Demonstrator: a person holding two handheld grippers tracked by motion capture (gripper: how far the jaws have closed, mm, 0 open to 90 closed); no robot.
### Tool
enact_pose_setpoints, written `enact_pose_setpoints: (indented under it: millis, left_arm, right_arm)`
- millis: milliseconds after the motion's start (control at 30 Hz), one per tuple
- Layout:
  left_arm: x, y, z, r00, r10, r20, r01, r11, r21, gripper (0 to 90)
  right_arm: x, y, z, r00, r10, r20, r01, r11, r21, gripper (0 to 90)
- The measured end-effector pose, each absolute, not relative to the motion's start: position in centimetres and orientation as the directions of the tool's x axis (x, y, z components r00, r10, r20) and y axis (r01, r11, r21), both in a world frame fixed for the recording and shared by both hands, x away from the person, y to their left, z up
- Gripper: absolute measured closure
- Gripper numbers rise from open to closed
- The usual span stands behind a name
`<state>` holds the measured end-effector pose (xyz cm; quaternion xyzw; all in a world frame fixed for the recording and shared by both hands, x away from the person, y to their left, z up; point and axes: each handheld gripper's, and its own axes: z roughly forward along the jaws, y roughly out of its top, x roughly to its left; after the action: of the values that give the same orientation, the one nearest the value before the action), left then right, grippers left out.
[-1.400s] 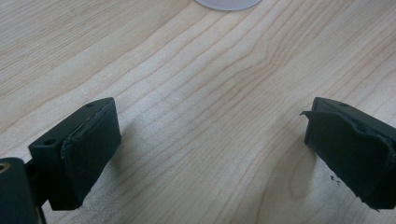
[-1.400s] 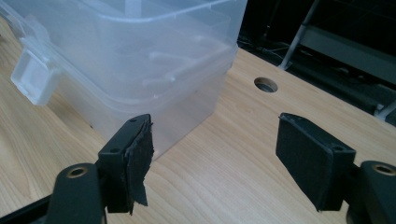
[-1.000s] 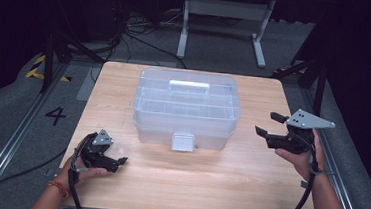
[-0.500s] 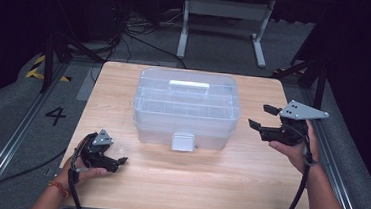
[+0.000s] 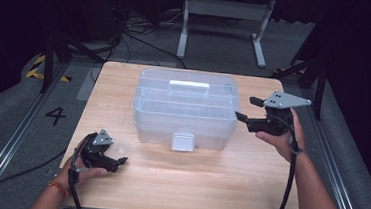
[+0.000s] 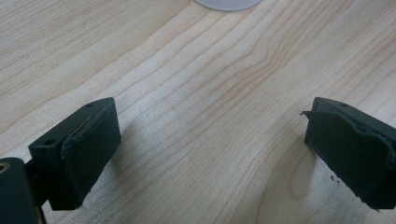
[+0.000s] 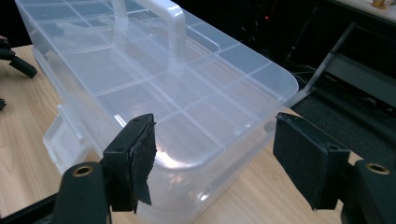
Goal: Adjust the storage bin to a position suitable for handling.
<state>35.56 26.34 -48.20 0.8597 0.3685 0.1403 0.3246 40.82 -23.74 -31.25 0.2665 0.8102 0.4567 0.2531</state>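
Observation:
A clear plastic organiser box [image 5: 185, 109] with a lid handle [image 5: 189, 85] and a front latch [image 5: 182, 141] stands shut in the middle of the wooden table [image 5: 207, 181]. My right gripper [image 5: 247, 108] hovers at the box's right end, its jaws open and pointing at the lid corner. In the right gripper view the box [image 7: 154, 84] lies just beyond the open right gripper [image 7: 215, 154], with nothing between the pads. My left gripper [image 5: 118, 157] rests low at the front left of the table. Bare wood shows under the open left gripper [image 6: 210, 140].
A white metal stand [image 5: 225, 17] and cables lie on the floor behind the table. Dark rails run along both sides of the table. A rounded edge of the box [image 6: 227, 3] shows at the top of the left gripper view.
My right gripper has moved left toward the box's right end and risen a little. The left gripper and the box have stayed still.

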Motion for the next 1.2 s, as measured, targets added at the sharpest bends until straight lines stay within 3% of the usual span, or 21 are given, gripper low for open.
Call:
enact_pose_setpoints:
  millis: [1200]
  left_arm:
    - [35.5,26.3,-48.2,0.684,0.729,-0.008,0.551,-0.51,0.661,4.1]
  right_arm:
    - [45.0,-17.1,-30.2,-0.774,0.607,-0.182,0.192,0.498,0.846,38.2]
